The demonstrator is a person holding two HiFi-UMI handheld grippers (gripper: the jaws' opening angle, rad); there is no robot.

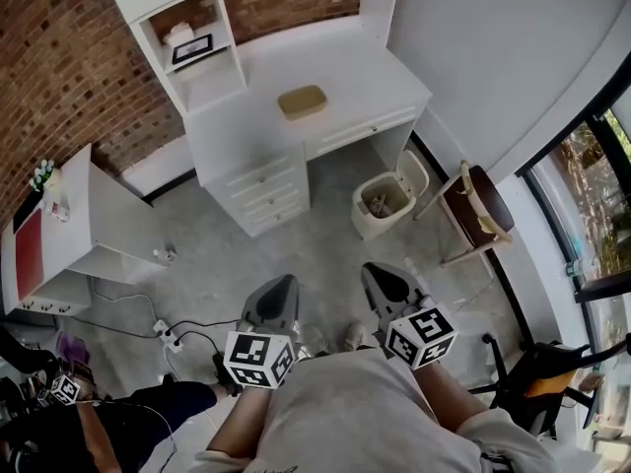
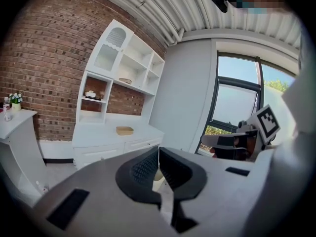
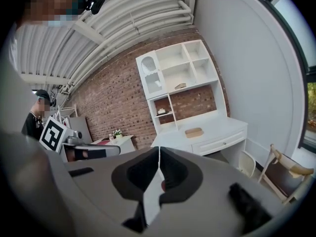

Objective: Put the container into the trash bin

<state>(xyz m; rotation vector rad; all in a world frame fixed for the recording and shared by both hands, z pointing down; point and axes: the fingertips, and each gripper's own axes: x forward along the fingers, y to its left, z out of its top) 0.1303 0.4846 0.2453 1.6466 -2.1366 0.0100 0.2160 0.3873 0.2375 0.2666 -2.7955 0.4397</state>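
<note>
A tan shallow container (image 1: 303, 101) lies on the white desk (image 1: 340, 62); it also shows small in the left gripper view (image 2: 124, 130) and the right gripper view (image 3: 194, 132). A cream trash bin (image 1: 385, 203) with its lid flipped up stands on the floor beside the desk's drawers. Both grippers hang close to my body, far from the desk. My left gripper (image 1: 277, 295) is shut with nothing between its tips (image 2: 158, 151). My right gripper (image 1: 385, 280) is shut and empty too (image 3: 159, 151).
A wooden chair (image 1: 473, 208) stands right of the bin by the window wall. A white side table (image 1: 74, 225) is at the left, with a power strip and cables (image 1: 170, 337) on the floor. A black office chair (image 1: 547, 377) is at the right. Another person (image 3: 35, 120) stands far left.
</note>
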